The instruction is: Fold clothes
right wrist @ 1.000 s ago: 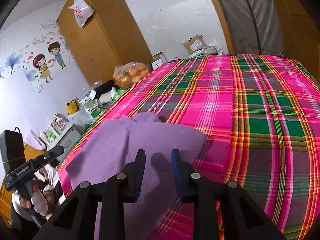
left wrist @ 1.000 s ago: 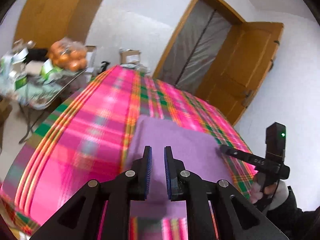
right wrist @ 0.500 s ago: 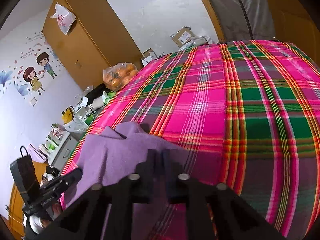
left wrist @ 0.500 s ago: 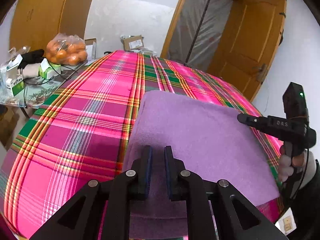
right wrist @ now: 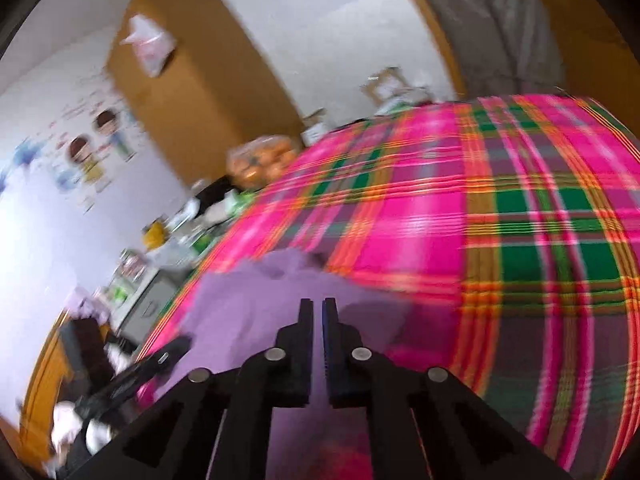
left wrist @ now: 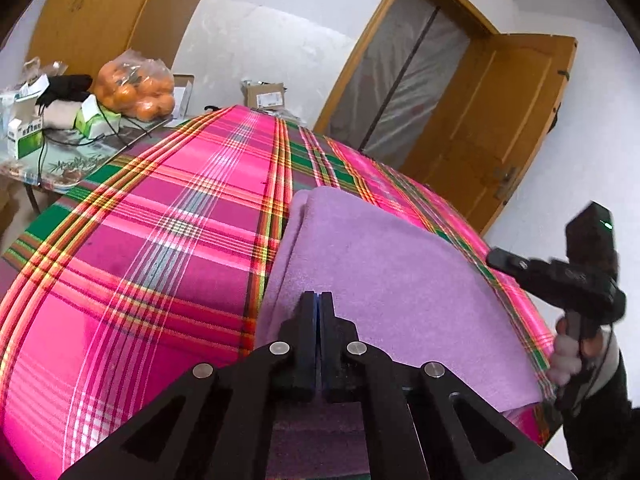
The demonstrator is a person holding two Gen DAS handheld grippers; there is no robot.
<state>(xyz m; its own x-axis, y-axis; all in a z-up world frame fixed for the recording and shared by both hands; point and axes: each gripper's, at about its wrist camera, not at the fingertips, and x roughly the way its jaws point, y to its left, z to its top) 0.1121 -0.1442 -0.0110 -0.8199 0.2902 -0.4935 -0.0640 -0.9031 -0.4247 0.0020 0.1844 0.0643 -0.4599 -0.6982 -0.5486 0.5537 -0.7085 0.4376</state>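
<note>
A: We start with the biggest thing, the plaid bedspread [left wrist: 152, 248], pink with green and orange bands, filling most of both views. Our left wrist view is sharp and takes in the open wooden door [left wrist: 508, 120] and the plastic-sheeted doorway [left wrist: 404, 80], which the right view barely catches.

B: And our right wrist view, badly blurred, gives us what the left does not: the whole tall wooden wardrobe [right wrist: 204, 80] with a plastic bag [right wrist: 150, 46] on top, and cartoon stickers on the wall [right wrist: 92, 140]. Both show the bag of oranges [left wrist: 136, 88] on the cluttered side table [left wrist: 68, 156].

A: The purple garment [left wrist: 384, 276] lies on the bedspread at the near edge, between our two grippers. From the left it looks like a smooth, flat, doubled panel with a rounded fold along its left side.

B: From the right it looks bunched, with a small hump at its far end.

A: Our left gripper [left wrist: 319, 300] has its jaws pressed together just over the garment's near edge; we cannot tell if any fabric is pinched between them.

B: Our right gripper [right wrist: 318, 308] shows a thin slit between its jaws, nearly closed, above the purple cloth; whether it has hold of any we cannot tell. In the left view a hand [left wrist: 570, 352] holds it by the handle at the bed's right edge.
</note>
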